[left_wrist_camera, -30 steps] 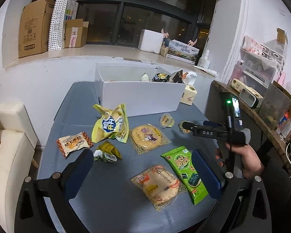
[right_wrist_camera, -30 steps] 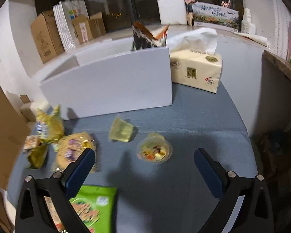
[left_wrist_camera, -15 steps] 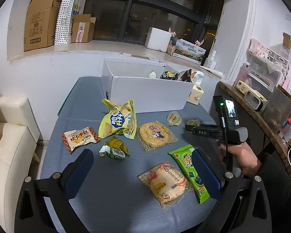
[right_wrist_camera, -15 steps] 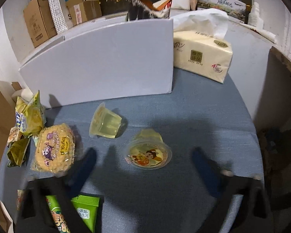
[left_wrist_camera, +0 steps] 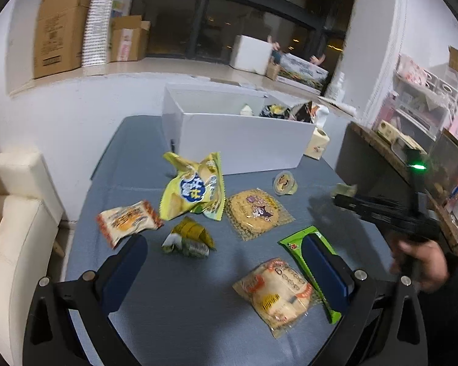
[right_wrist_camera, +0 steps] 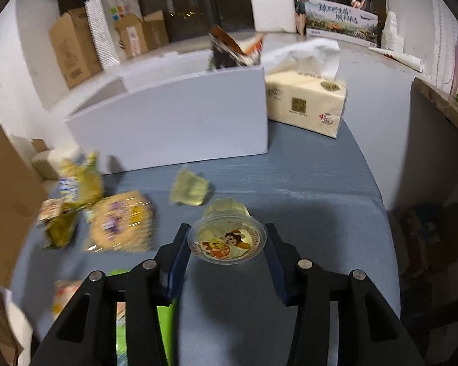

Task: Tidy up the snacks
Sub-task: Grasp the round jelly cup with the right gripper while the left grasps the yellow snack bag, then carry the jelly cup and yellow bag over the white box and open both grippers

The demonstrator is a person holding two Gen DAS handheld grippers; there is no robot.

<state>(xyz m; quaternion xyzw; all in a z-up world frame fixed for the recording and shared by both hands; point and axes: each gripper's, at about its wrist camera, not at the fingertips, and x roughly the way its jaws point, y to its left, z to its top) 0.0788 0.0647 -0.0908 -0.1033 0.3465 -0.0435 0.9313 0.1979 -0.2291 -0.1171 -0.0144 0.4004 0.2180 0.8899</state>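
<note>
A clear jelly cup [right_wrist_camera: 227, 239] with a cartoon lid sits between the blue pads of my right gripper [right_wrist_camera: 227, 238]. The jaws are closing, press on its rim and carry it just above the blue table [right_wrist_camera: 305, 213]. The left wrist view shows that gripper [left_wrist_camera: 342, 195] at the right, in a person's hand. A second jelly cup [right_wrist_camera: 190, 189] lies on its side before the white box [right_wrist_camera: 174, 122]. My left gripper [left_wrist_camera: 226, 262] hangs open over the near snacks: a green pack [left_wrist_camera: 299, 244], a bun pack [left_wrist_camera: 278, 292] and a small folded wrapper [left_wrist_camera: 190, 238].
A yellow chip bag [left_wrist_camera: 195, 189], a round cracker pack [left_wrist_camera: 256, 212] and an orange pack [left_wrist_camera: 126, 222] lie mid-table. A tissue pack [right_wrist_camera: 305, 103] stands right of the box, which holds several snacks. A wooden shelf [left_wrist_camera: 381, 146] borders the right edge, a cream chair [left_wrist_camera: 12, 228] the left.
My right gripper went from wide open to shut around the lidded jelly cup and drew back with it. The left gripper came lower and nearer the snacks.
</note>
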